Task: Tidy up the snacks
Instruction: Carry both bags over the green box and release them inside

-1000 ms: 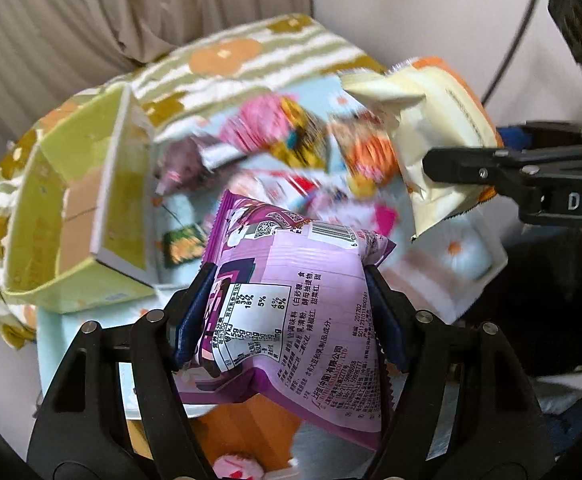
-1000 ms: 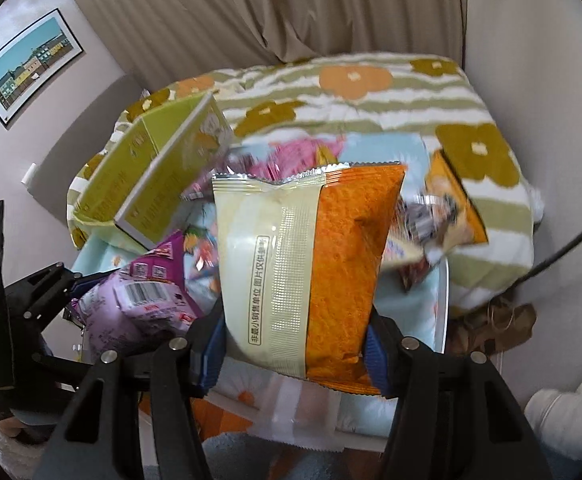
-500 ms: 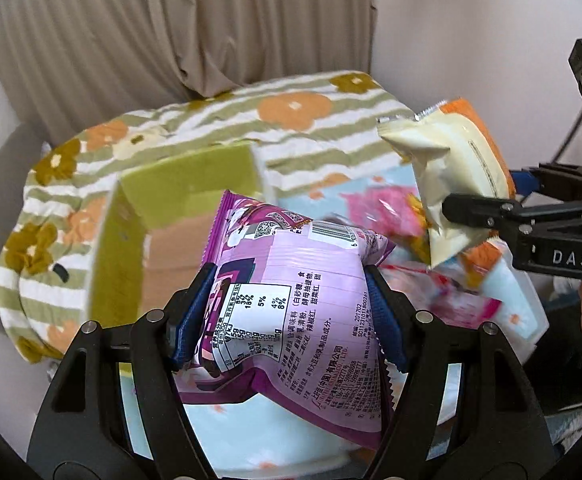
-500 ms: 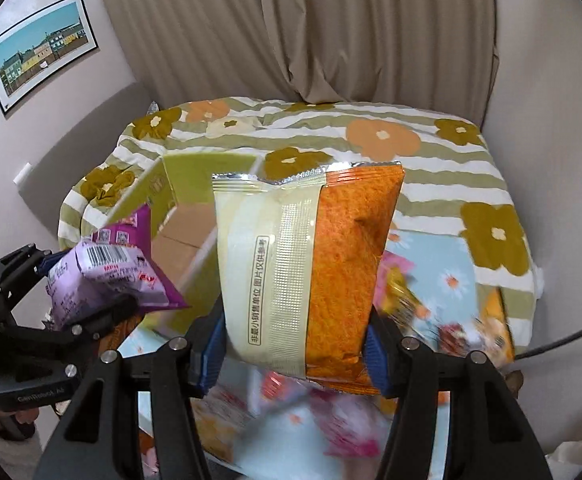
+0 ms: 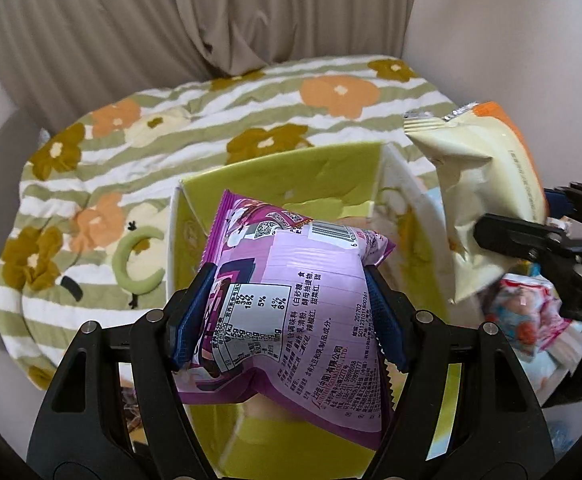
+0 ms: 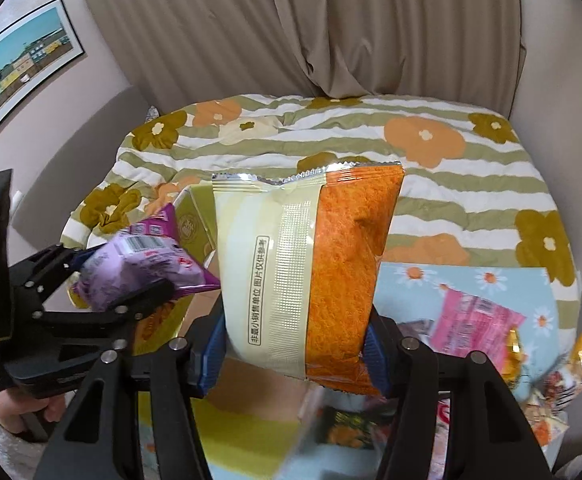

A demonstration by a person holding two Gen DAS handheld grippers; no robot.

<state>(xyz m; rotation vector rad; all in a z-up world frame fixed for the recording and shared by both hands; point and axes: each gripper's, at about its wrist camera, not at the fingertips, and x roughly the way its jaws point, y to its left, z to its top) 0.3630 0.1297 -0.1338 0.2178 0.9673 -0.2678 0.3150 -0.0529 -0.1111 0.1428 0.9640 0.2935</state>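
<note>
Both grippers have swung across from the loose snack pile to the green cardboard box (image 5: 283, 184), which now sits right under them. Left gripper (image 5: 287, 316) pinches a purple snack packet (image 5: 291, 280) between its blue pads, held above the open box. Right gripper (image 6: 295, 344) clamps a cream-and-orange chip bag (image 6: 311, 264) upright beside it. Other packets (image 6: 475, 316) lie on the blue floral cloth (image 6: 423, 276) to the right, over the striped quilt (image 5: 211, 136).
</note>
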